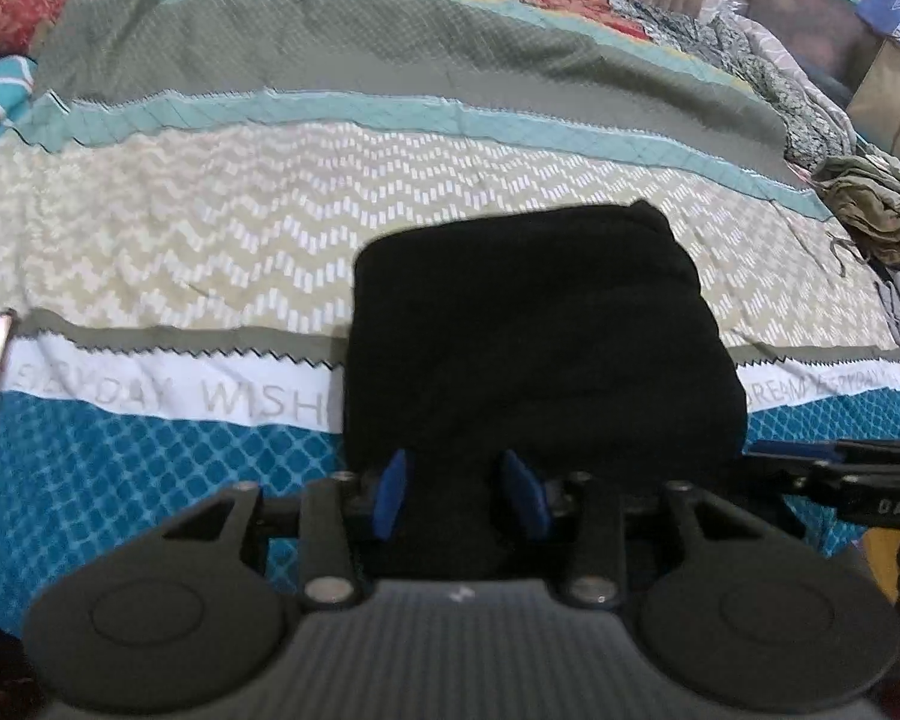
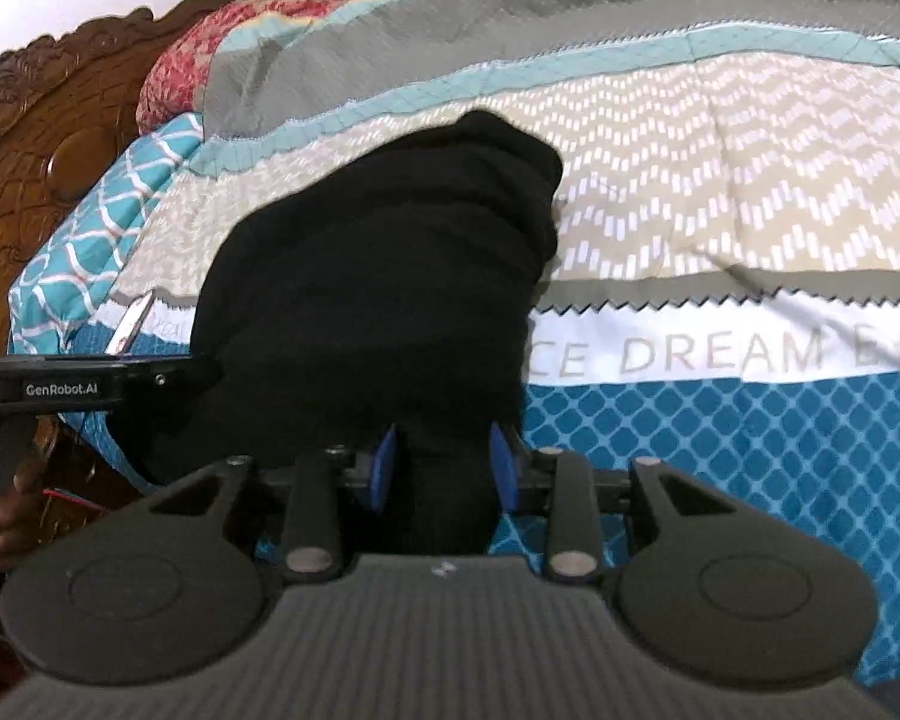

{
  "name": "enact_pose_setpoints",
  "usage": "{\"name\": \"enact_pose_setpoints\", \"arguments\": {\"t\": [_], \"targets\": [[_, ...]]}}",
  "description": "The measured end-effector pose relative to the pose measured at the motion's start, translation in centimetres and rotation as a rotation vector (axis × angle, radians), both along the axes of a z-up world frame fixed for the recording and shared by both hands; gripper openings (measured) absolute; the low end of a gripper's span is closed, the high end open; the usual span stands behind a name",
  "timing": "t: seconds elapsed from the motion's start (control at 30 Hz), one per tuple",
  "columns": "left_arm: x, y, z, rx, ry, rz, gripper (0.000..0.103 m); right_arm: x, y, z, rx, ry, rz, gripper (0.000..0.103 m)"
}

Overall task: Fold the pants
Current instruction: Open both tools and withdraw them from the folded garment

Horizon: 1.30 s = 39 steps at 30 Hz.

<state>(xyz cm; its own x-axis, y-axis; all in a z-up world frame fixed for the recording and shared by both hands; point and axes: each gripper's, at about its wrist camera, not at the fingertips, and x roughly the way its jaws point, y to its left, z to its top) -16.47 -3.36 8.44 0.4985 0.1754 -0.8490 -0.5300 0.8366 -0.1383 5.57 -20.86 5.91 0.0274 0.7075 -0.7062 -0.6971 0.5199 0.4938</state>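
L gripper (image 1: 459, 495) blue pads apart, astride near edge of pants (image 1: 534, 336) | R gripper (image 2: 444, 468) same | black soft squarish bundle on quilted bedspread (image 1: 210, 240)

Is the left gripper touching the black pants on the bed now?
Cannot tell. In the left wrist view the left gripper has its blue fingers open at the near edge of the black pants, but dark cloth hides any contact or gap.

Patterned bedspread (image 1: 210, 228) (striped, lettered) beside carved wooden headboard (image 2: 42, 138).

both wrist cams low, close, fwd over shared black pants (image 1: 534, 336) (image 2: 378, 276)
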Motion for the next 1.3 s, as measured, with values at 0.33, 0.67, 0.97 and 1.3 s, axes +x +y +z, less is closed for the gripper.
{"name": "enact_pose_setpoints", "arguments": {"t": [0.33,0.67,0.97,1.3], "targets": [[-1.6,0.3,0.6,0.134,0.067,0.083,0.049,1.9,-2.5,0.2,0.071,0.049,-0.057,0.053],[-2.4,0.3,0.3,0.152,0.086,0.109,0.055,2.2,-2.8,-0.9,0.069,0.119,-0.097,0.059],[-2.7,0.4,0.1,0.159,0.092,0.118,0.061,2.8,-3.8,-1.5,0.082,0.177,-0.137,0.061],[-3.5,0.8,-0.2,0.143,0.081,0.173,0.080,3.3,-4.6,-2.1,0.092,0.263,-0.174,0.062]]}}
